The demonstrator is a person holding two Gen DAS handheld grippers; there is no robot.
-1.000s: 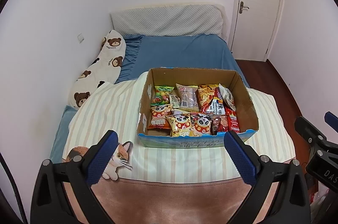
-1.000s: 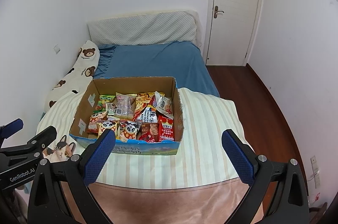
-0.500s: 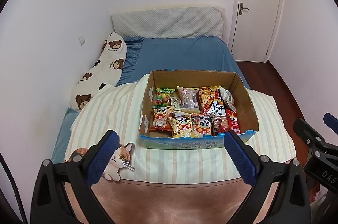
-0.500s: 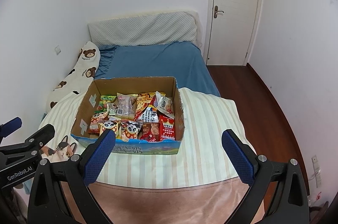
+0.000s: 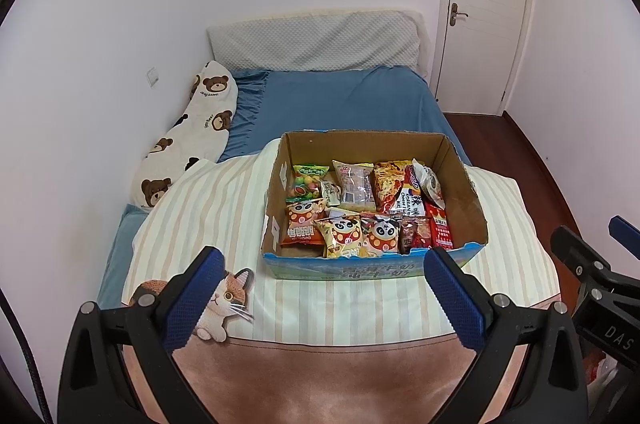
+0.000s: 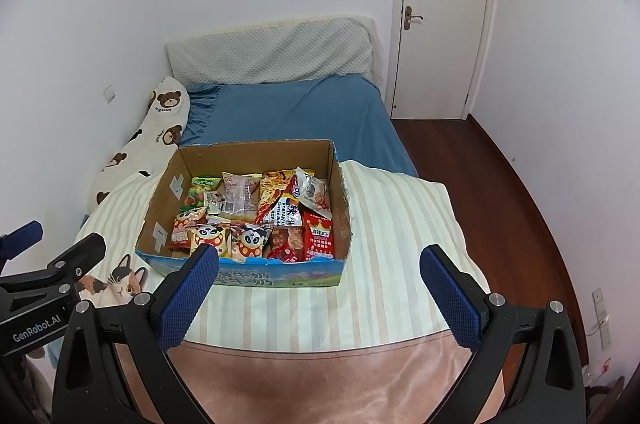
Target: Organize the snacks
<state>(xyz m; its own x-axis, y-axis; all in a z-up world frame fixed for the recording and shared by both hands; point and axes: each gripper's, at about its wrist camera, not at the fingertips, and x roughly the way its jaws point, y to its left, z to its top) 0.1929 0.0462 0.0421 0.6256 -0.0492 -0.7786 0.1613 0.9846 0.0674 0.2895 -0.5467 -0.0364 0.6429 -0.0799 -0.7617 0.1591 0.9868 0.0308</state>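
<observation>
The snacks (image 5: 362,209) lie all inside the cardboard box (image 5: 466,183), which sits in the middle of both frames on the striped blanket (image 5: 208,220). Compared with one second ago, the box stands a little lower and smaller in my left view, so I am pulling back slowly; nothing in the box has moved. I judge the sorting is finished, or it has not yet begun. My left tongs (image 5: 326,298) are wide apart and hold nothing, and my right tongs (image 6: 320,292) are the same, both low in the frame, well apart from the box. The box walls stand higher than the packets, so I must come from above. There is open blanket on both sides of the box and in front. The panda packet (image 5: 344,234) lies near the front wall.
</observation>
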